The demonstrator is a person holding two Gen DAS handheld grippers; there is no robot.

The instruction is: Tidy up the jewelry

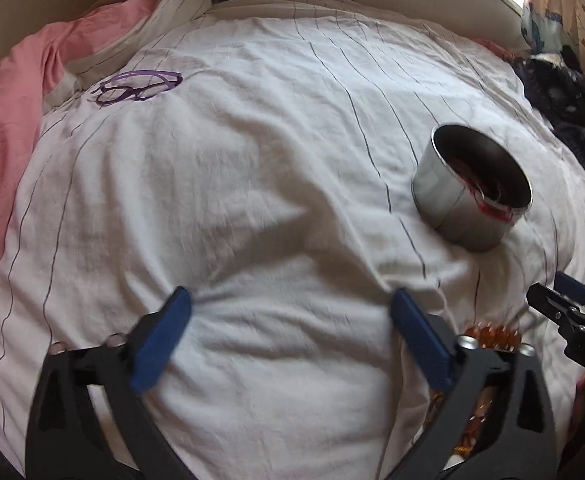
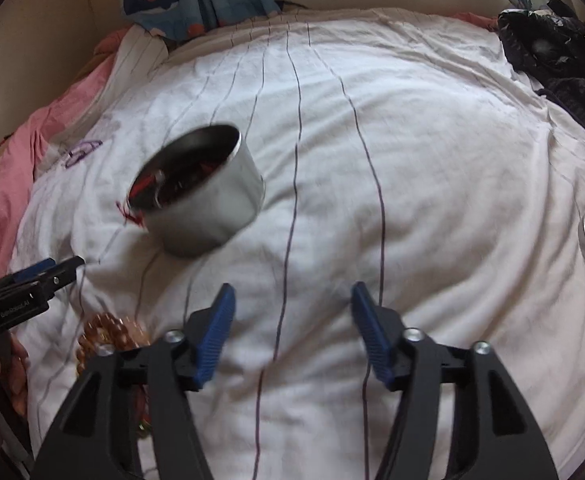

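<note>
One round metal tin (image 1: 448, 196) sits on the single white striped bedsheet (image 1: 252, 200), and it is the only container of its kind in sight. Inside it lies red jewelry (image 1: 488, 188), too tangled and blurred to count as separate pieces. One heap of amber-coloured beads (image 2: 108, 332) lies on the sheet; whether it is one strand or several cannot be told. One pair of purple glasses (image 1: 138, 87) rests farther off. There are two grippers, the left gripper (image 1: 288, 312) and the right gripper (image 2: 292, 308), each with two blue-padded fingers, four fingers in all. One pink cloth (image 1: 8, 120) and one dark garment pile (image 2: 556, 56) lie at the sides.
</note>
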